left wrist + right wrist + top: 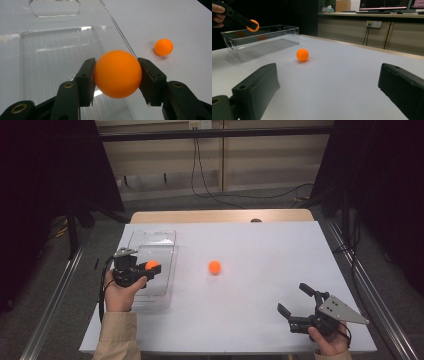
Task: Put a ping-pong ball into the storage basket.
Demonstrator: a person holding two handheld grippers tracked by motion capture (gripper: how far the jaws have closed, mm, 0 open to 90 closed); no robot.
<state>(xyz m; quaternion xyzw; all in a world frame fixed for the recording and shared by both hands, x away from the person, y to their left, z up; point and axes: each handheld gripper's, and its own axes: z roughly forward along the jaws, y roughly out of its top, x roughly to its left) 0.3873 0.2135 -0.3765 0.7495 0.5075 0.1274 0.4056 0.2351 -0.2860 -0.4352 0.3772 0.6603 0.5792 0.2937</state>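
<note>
My left gripper (pixel 149 268) is shut on an orange ball (pixel 117 74), its two black pads pressed on the ball's sides. It holds the ball (pixel 151 265) above the clear plastic bin (pixel 150 242) at the table's left. A second orange ball (pixel 214 266) lies on the white table (pixel 260 250) near the middle, to the right of the bin, also seen as the loose ball (pixel 302 55) ahead of my right jaws. My right gripper (pixel 295 300) stands open near the front right corner, nothing between its jaws.
The clear bin (pixel 262 42) has upright walls and a handle cut-out (pixel 54 8) at its far end. A wooden strip (pixel 220 215) edges the table's back. Cables (pixel 210 190) trail on the floor beyond. Dark curtains flank both sides.
</note>
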